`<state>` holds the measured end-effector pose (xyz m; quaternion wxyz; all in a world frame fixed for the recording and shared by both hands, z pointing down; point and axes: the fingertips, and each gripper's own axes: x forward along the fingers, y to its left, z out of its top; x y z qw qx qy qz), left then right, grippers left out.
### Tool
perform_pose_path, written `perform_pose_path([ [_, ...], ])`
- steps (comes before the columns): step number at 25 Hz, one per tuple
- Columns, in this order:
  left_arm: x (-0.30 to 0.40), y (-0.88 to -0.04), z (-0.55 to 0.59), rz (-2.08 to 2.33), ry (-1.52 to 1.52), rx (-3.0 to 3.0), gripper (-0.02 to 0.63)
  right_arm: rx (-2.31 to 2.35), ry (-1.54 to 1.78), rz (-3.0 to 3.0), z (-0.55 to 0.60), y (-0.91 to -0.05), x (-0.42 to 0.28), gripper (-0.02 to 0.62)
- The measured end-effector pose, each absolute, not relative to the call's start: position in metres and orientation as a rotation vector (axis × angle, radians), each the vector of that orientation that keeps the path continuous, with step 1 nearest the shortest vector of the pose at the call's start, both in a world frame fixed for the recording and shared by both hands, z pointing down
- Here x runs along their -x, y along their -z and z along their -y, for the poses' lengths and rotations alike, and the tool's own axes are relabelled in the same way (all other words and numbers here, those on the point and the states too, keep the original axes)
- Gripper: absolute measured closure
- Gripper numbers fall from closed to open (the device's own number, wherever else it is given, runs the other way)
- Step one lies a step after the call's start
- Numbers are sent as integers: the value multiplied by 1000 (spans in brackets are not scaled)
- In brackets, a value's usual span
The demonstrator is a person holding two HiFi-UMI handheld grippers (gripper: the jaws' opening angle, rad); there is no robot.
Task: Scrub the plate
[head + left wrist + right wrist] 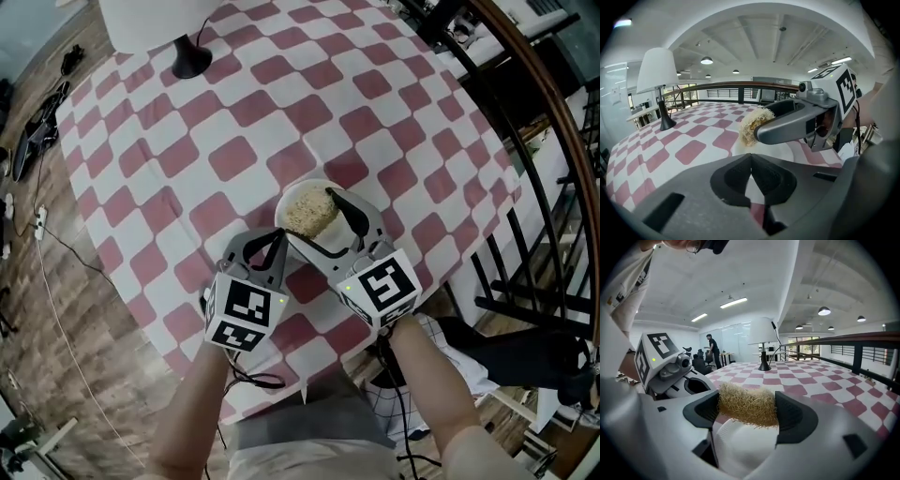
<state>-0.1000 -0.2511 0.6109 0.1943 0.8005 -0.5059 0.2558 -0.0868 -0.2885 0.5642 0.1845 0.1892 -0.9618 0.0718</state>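
Note:
A white plate [332,238] lies near the front edge of the red-and-white checked table [225,159]. My right gripper [309,216] is shut on a tan fibrous scrubber [302,208], which rests on the plate's far left part. In the right gripper view the scrubber [747,404] sits between the pads, above the plate [745,446]. My left gripper [278,237] is at the plate's left rim, its jaws closed together on the edge. From the left gripper view I see the plate [776,152], the scrubber [751,124] and the right gripper's finger [787,126].
A lamp with a white shade [150,23] and black base [190,64] stands at the table's far side. A dark curved railing [553,122] runs along the right. Cables [37,131] lie on the wooden floor at the left.

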Motion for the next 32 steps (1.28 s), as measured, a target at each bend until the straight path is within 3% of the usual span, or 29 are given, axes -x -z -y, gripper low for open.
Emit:
perform_pose_path([
  [13,96,-651,247,1358,-1000,-2231,592,-475,-191,2564,284,-610,111,236],
  [20,96,-657,247,1325,-972,-2186,592,-524,-110,2494,285,-615,108,236],
  [32,98,-657,252,1330,-906,-2158,592,-781,-49,2329,320,-613,25,236],
])
